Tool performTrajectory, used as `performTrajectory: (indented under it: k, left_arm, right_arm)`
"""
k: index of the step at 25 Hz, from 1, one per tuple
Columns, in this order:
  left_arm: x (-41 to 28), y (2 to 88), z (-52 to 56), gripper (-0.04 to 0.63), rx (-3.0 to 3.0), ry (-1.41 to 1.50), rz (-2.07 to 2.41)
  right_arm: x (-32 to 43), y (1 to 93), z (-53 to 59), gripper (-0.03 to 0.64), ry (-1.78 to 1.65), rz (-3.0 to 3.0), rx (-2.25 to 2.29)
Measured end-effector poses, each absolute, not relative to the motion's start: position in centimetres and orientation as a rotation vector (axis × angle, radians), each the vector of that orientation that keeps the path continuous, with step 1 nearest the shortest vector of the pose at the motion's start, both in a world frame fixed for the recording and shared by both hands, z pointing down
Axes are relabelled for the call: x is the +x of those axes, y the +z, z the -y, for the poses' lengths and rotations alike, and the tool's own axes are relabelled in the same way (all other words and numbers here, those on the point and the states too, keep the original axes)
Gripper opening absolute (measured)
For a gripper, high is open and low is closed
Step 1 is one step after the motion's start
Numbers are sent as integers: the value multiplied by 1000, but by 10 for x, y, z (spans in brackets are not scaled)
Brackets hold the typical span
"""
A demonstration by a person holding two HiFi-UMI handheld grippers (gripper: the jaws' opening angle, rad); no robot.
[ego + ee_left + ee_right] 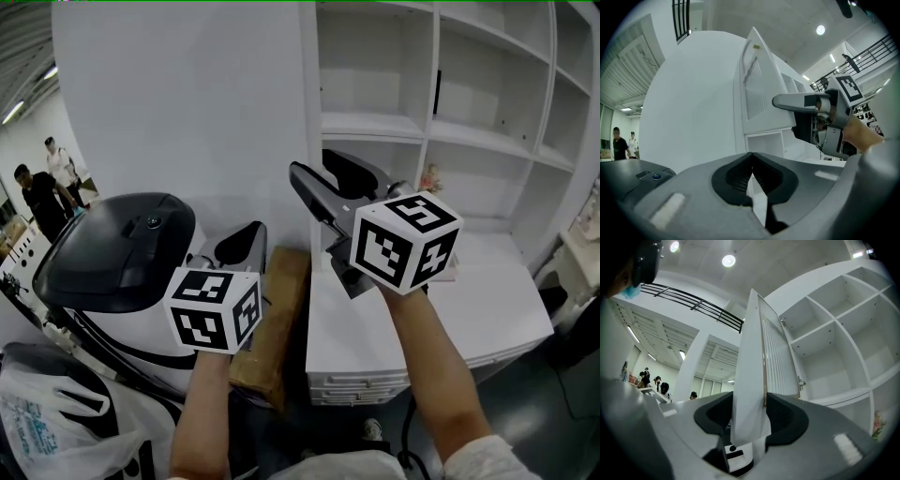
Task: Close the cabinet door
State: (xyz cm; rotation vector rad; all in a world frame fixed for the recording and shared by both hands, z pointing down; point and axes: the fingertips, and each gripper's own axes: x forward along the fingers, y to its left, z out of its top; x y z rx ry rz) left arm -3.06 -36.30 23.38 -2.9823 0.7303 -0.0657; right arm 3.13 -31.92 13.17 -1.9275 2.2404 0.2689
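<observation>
White cabinet door [187, 112] is running off the top of the head view, and its lower edge is sitting hidden behind a dark-lidded machine [122, 248]. Door is standing wide open, swung out left of the shelved cabinet [436, 94]. Right gripper [749, 404] is straddling the door's free edge near its bottom corner, jaws partway apart, pads lying on both faces and clamping it. Left gripper [751, 161] is pointing at the door's outer face, jaws meeting tip to tip, holding nothing.
</observation>
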Motion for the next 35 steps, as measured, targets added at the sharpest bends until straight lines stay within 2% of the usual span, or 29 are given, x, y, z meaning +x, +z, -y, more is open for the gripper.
performTrajectory:
  k: [7,35]
  left_arm:
    - [-26,231,365,-3,-2976,-57,-709]
    - [94,221,309,-3,-2966,-49,-676]
  right_arm:
    - [33,132,318,198,269,-2247,-1921]
    - [145,131,250,120,266,-2262,-1874]
